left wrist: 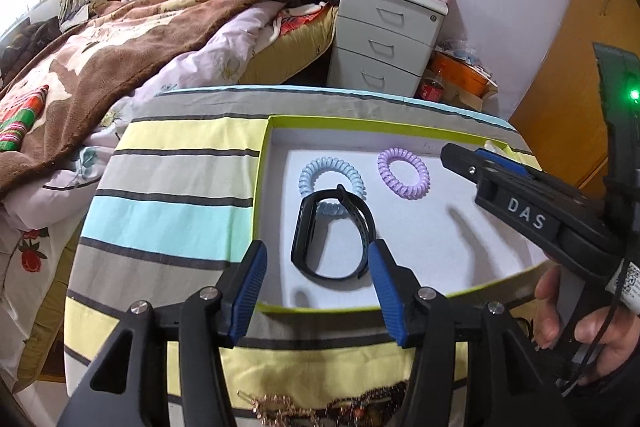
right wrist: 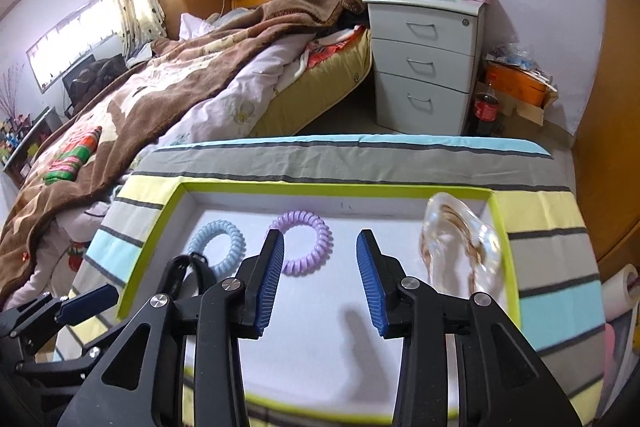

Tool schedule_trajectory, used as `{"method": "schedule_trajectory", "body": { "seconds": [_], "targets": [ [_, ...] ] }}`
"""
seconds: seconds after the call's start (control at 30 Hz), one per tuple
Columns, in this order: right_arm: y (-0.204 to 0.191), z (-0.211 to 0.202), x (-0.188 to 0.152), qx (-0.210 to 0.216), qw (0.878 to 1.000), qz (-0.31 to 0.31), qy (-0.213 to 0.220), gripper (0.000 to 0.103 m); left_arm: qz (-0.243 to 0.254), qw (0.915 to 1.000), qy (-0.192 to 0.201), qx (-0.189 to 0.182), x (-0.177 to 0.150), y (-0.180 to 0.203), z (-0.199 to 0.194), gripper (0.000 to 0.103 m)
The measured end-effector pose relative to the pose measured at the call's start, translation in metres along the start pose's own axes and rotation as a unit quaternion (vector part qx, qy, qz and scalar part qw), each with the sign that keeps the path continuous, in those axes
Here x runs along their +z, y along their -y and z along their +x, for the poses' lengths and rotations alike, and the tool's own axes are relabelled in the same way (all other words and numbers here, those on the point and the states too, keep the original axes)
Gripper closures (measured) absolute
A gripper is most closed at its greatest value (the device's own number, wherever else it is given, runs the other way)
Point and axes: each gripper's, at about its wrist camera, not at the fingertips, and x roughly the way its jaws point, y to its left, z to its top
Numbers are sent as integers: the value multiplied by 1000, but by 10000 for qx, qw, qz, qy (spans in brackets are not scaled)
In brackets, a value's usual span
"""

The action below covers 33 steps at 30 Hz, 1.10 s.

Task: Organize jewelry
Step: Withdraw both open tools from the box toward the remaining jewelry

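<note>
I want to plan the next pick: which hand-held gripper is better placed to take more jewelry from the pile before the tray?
Probably the left hand-held gripper: open and empty, with the jewelry pile just beneath it; the right view shows none.

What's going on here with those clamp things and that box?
A person is sorting jewelry into a shallow green-edged tray using two hand-held grippers. Both the left gripper and the right gripper are open and empty above it. Inside lie a blue coil band, a purple coil band, a black wristband overlapping the blue one, and a clear packet.
</note>
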Motion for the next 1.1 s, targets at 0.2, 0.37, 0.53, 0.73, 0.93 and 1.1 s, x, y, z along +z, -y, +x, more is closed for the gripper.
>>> {"method": "schedule_trajectory", "body": {
  "seconds": [0.2, 0.37, 0.53, 0.73, 0.93, 1.1],
  "targets": [
    [1, -31, -18, -5, 9998, 69, 181, 64, 17, 9998, 212, 13, -9, 0, -21, 48],
    [3, -53, -32, -32, 9994, 92, 321, 64, 71, 9993, 369, 37, -22, 0, -39, 46],
    [6, -73, -55, -72, 9992, 64, 382, 64, 72, 9987, 511, 45, -35, -4, -53, 46],
    [16, -94, -82, -149, 9989, 54, 452, 64, 13, 9985, 542, -60, -54, -14, -62, 45],
    [29, -101, -102, -286, 9988, 126, 389, 63, 35, 9983, 542, -213, -69, -21, -66, 43],
    [40, -99, -119, -430, 9984, 294, 214, 62, 93, 9977, 605, -282, -80, -27, -67, 42]
  ]
}}
